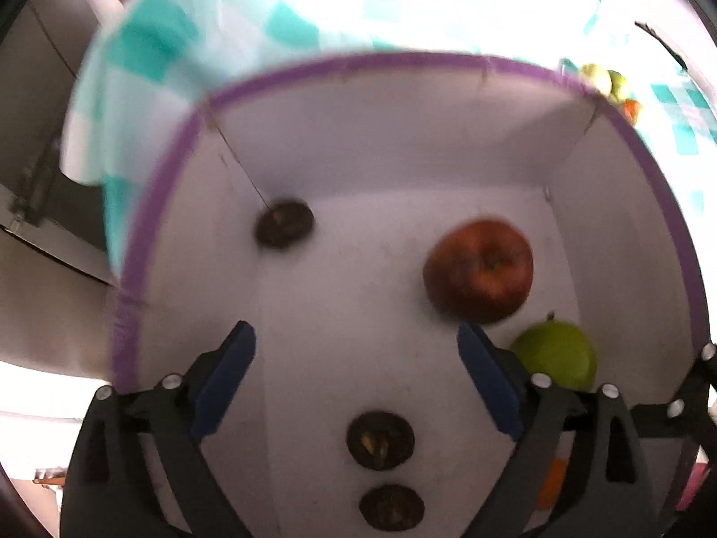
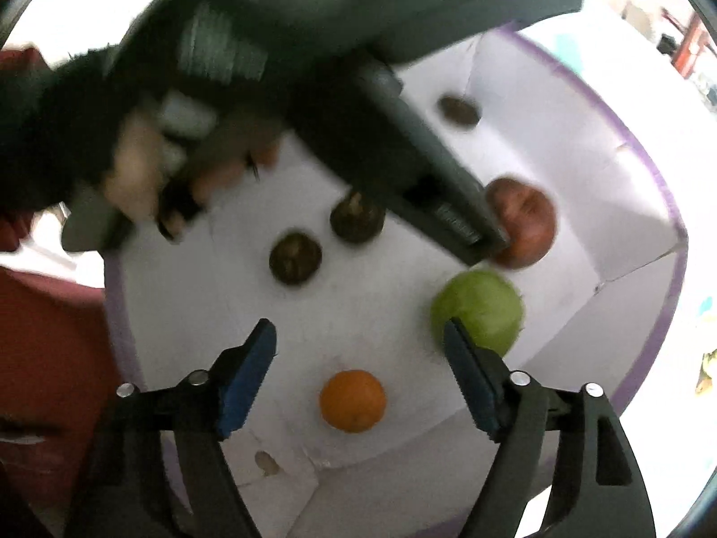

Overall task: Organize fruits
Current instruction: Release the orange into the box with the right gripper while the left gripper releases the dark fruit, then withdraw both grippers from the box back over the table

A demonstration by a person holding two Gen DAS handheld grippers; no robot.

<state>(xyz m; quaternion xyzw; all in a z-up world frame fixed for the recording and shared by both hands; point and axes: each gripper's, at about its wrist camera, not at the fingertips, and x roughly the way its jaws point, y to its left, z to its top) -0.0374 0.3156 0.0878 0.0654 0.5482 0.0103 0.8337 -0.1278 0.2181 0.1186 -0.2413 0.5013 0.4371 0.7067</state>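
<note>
A white box with a purple rim [image 1: 179, 143] holds fruit. In the left wrist view I see a red apple [image 1: 479, 269], a green apple [image 1: 560, 354] and three dark round fruits [image 1: 284, 223] [image 1: 380, 440] [image 1: 391, 507]. My left gripper [image 1: 356, 349] is open and empty above the box floor. In the right wrist view the box [image 2: 650, 166] holds an orange [image 2: 352, 400], the green apple [image 2: 481, 307], the red apple [image 2: 529, 219] and dark fruits [image 2: 295, 258] [image 2: 357, 217]. My right gripper [image 2: 358, 349] is open and empty above the orange. The left gripper's body [image 2: 403, 148] crosses this view.
The box stands on a teal and white checked cloth [image 1: 170, 40]. More fruit [image 1: 609, 83] lies on the cloth beyond the box's far right corner. A gloved hand [image 2: 148, 170] holds the left gripper. A dark red surface [image 2: 49, 349] lies left of the box.
</note>
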